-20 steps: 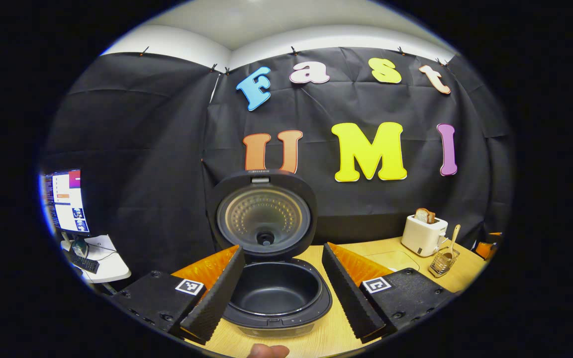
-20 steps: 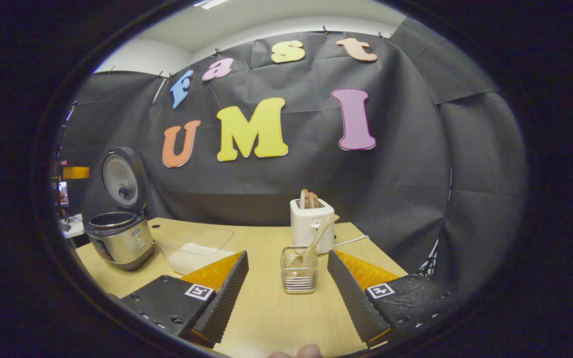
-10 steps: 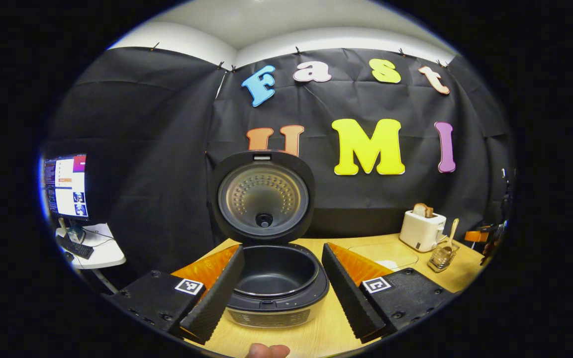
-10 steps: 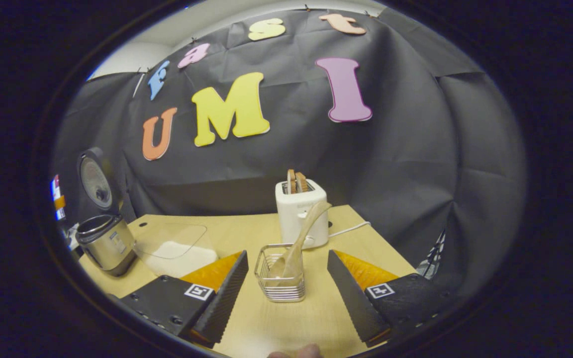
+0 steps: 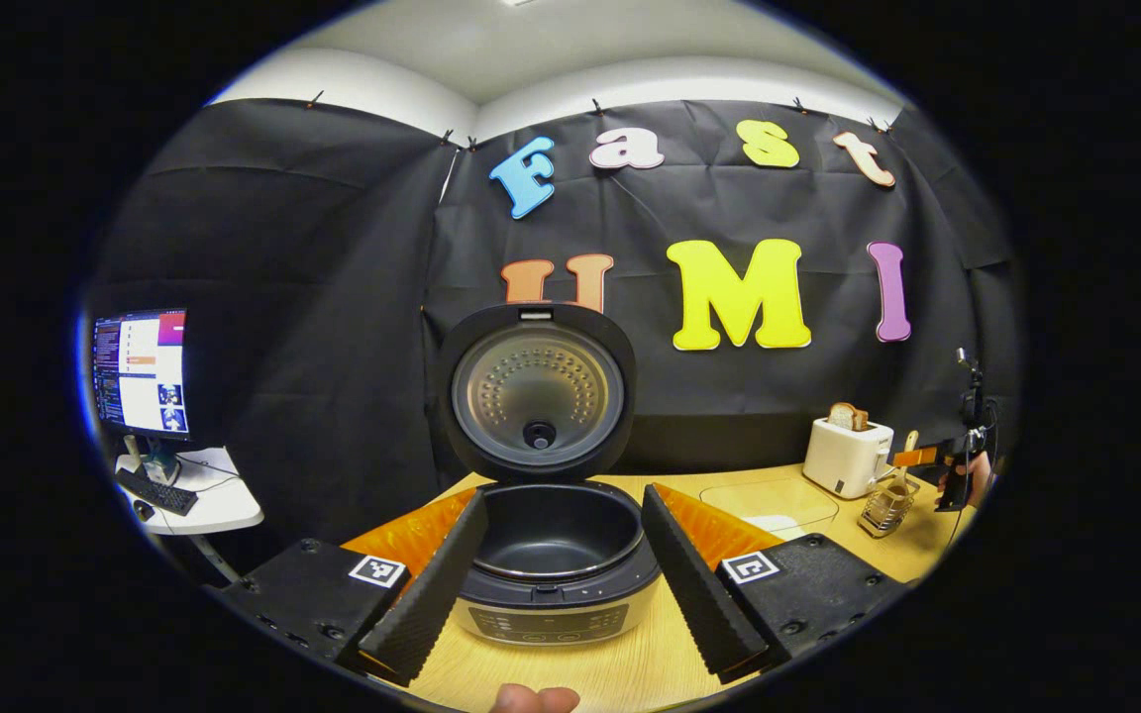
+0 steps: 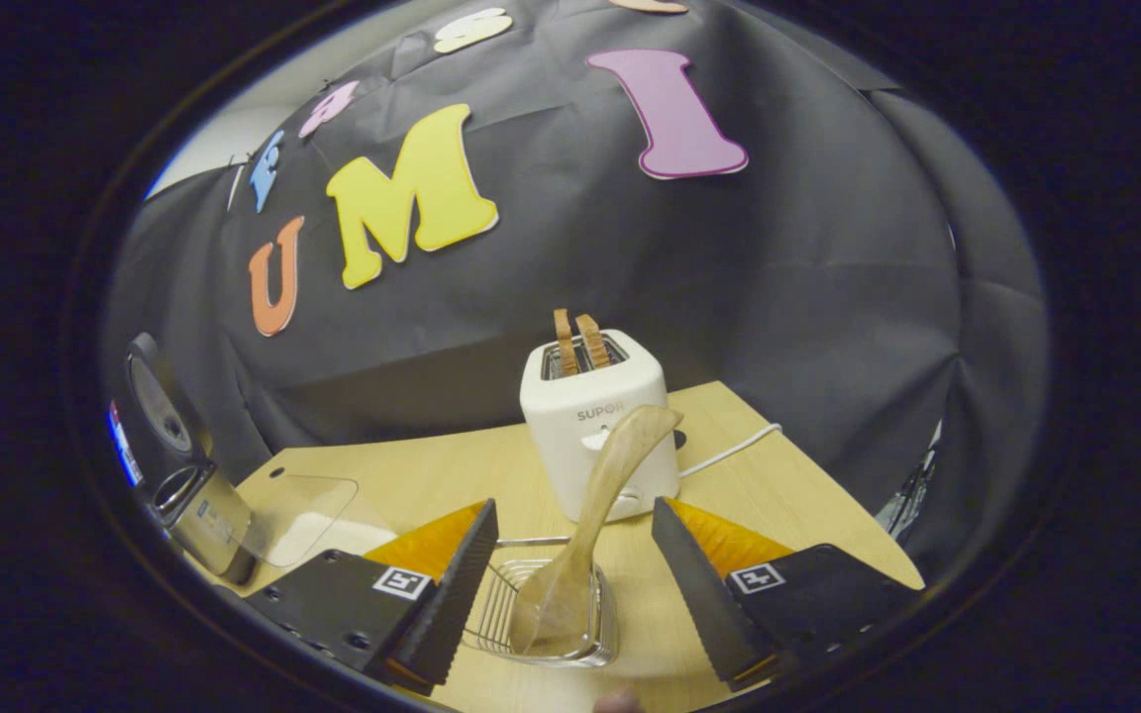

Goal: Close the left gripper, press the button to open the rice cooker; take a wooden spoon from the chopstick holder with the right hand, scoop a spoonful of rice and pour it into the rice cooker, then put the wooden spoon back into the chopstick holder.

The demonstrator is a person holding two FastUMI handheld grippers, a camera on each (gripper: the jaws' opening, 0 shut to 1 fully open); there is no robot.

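Observation:
The rice cooker (image 5: 556, 594) stands with its lid (image 5: 537, 391) swung up and its dark pot bare inside, right in front of my left gripper (image 5: 561, 594), whose fingers are open on either side of it. In the right gripper view the wire chopstick holder (image 6: 501, 619) sits between the open fingers of my right gripper (image 6: 575, 604). The wooden spoon (image 6: 610, 485) leans out of it, handle up toward the right, untouched by either finger. The clear container of rice (image 6: 298, 505) lies left of the holder, beside the rice cooker (image 6: 189, 495).
A white toaster (image 6: 595, 416) with two bread slices stands just behind the holder, its cord trailing right. In the left gripper view the toaster (image 5: 846, 458), the holder (image 5: 885, 505) and the right gripper (image 5: 957, 465) sit at the far right. A monitor (image 5: 140, 371) stands off the table's left.
The right gripper has moved in on the chopstick holder, which now lies between its fingers. The left gripper has drawn back a little from the open cooker.

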